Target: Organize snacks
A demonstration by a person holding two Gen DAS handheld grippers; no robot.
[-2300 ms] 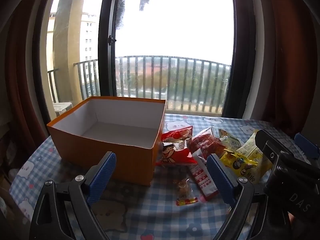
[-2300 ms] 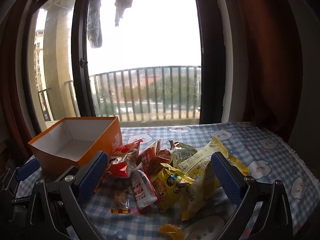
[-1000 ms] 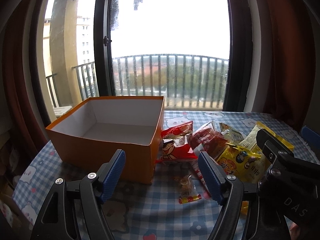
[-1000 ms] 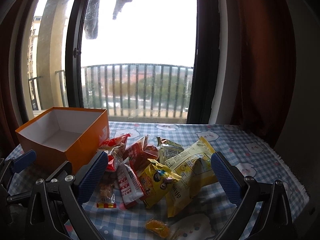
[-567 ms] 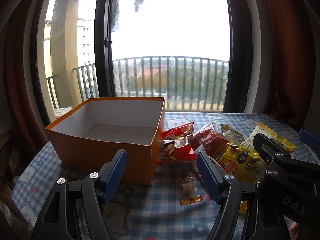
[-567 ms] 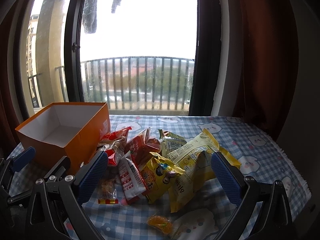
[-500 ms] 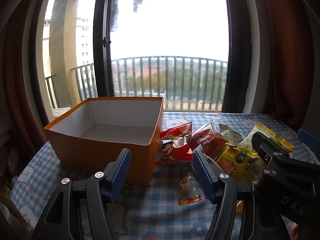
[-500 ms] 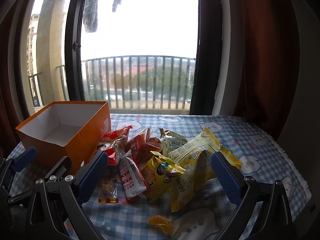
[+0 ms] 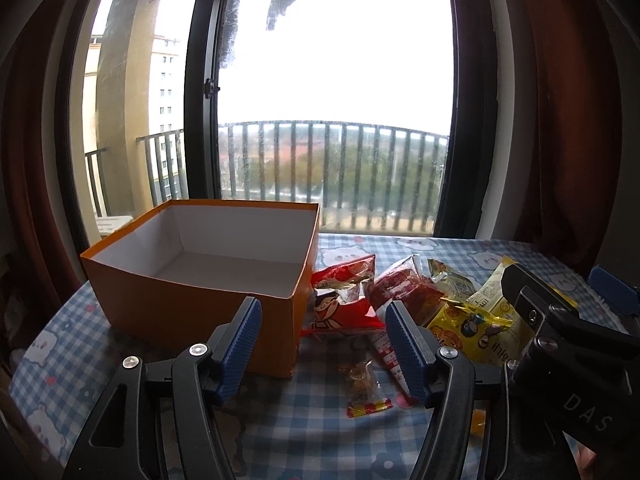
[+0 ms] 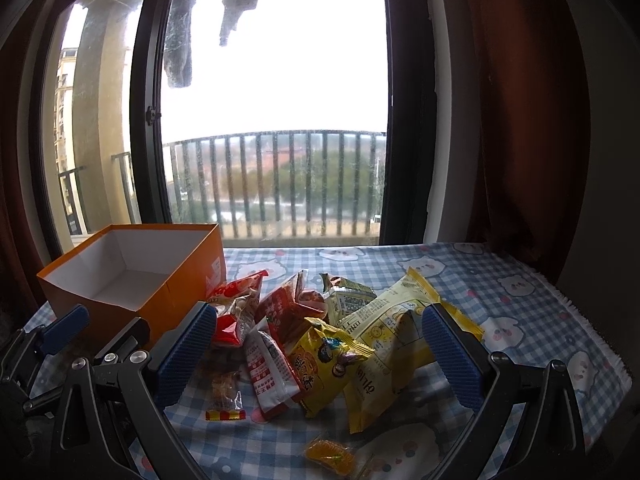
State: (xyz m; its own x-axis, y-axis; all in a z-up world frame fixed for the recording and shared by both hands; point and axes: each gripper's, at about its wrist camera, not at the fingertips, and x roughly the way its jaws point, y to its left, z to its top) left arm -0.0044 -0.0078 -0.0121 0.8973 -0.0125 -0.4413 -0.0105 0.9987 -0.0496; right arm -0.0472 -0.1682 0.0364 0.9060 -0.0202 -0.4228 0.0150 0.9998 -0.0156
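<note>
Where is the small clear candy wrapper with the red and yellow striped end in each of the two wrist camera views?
Left wrist view: the candy wrapper lies low and right of centre on the checked cloth, between the gripper's fingers.
Right wrist view: it lies at lower left, beside the left blue finger.
Shared landmark: the orange box stands up and left of the wrapper in both views.

A table covered by a blue checked cloth with bear prints [image 10: 500, 280] is seen. An open orange box [image 9: 192, 312] is set near its left edge. Just beside the box, toward the middle, snack packets [image 10: 320, 332] are heaped. Two small wrapped sweets [image 10: 226, 394] [image 10: 330, 456] are laid toward the near edge
</note>
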